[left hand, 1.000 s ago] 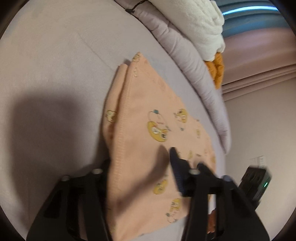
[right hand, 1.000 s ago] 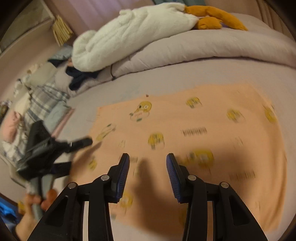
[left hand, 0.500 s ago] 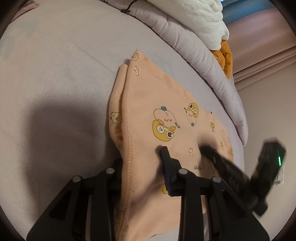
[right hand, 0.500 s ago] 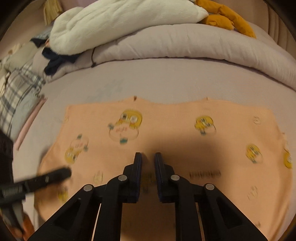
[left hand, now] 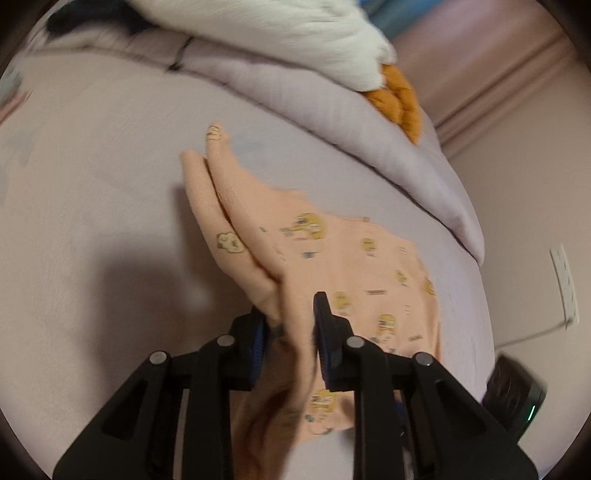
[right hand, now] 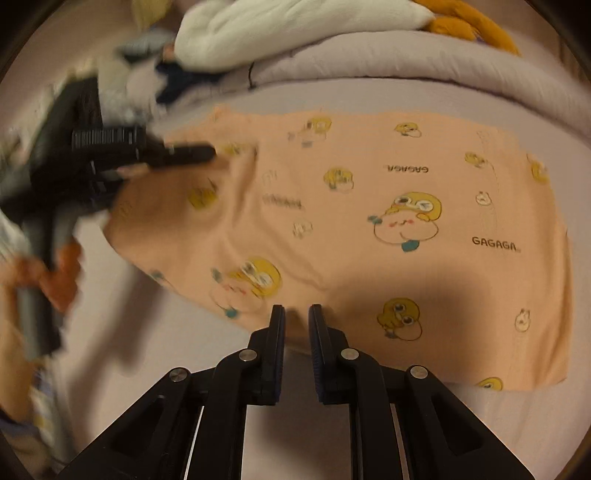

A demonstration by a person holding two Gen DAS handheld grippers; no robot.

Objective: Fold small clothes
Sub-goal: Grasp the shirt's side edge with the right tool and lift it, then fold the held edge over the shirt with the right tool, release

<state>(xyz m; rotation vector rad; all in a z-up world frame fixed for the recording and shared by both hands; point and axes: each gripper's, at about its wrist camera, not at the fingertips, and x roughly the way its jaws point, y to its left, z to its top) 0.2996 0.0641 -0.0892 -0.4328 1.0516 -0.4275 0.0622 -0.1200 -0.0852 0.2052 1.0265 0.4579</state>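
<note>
On the lilac bed sheet (right hand: 369, 96), the peach printed garment (right hand: 369, 206) lies mostly flat, with its left end bunched and lifted.

Left gripper (left hand: 288, 321): jaws closing, a gathered fold of the garment between them and the pads already pressing on it, so I read it as gripping cloth. In the right wrist view it shows as a blurred black shape at the garment's far-left corner.

Right gripper (right hand: 295, 317): jaws nearly together at the garment's near edge. Looks like a thin bit of hem sits between the tips, but the edge is in shadow, so I can't tell whether it's actually pinched.

Risks, my read:
- Left grip holds a wad, not a clean corner; lifting further would drag layers unevenly and give a skewed fold.
- If the right one has no real hold on the hem, the near edge will slip or stay behind as the left end travels, and the fold line goes diagonal.
- Sheet could get pinched together with the hem.

Hard to see:
- Left side of the right view is motion-blurred; the person's hand is barely readable.
- Left fingers and cloth hide the garment's near portion in the left view.
- Piled duvet (left hand: 332, 107) and white plush (left hand: 295, 33) at the far side are cut off by the frame.
</note>
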